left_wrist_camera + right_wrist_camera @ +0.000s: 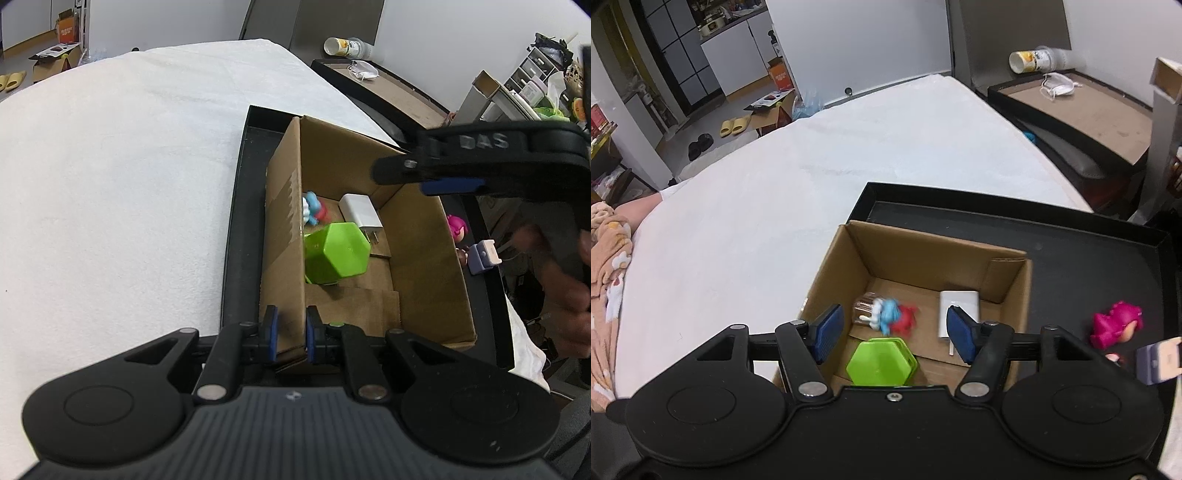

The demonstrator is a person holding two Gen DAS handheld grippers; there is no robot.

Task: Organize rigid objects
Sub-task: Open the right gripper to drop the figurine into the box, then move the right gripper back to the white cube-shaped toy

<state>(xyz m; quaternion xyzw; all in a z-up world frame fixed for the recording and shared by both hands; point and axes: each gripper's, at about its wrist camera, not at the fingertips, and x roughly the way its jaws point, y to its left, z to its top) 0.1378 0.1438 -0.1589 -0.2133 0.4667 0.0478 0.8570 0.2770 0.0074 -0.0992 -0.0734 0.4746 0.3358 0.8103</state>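
A cardboard box (pixel 369 236) is sitting inside a black tray (pixel 1089 258) on the white-covered table (pixel 110 184). In the box a green hexagonal container (pixel 881 363) is lying at lower centre of the right wrist view, with a white charger (pixel 960 306) and a blue-and-red figurine (pixel 894 315) behind it. The left gripper (pixel 289 328) is pinching the box's left wall. The right gripper (pixel 894 332) is hovering above the box with jaws spread apart, holding nothing. At right, on the tray, a pink figurine (pixel 1117 325) and a lavender toy (pixel 1158 356) are resting.
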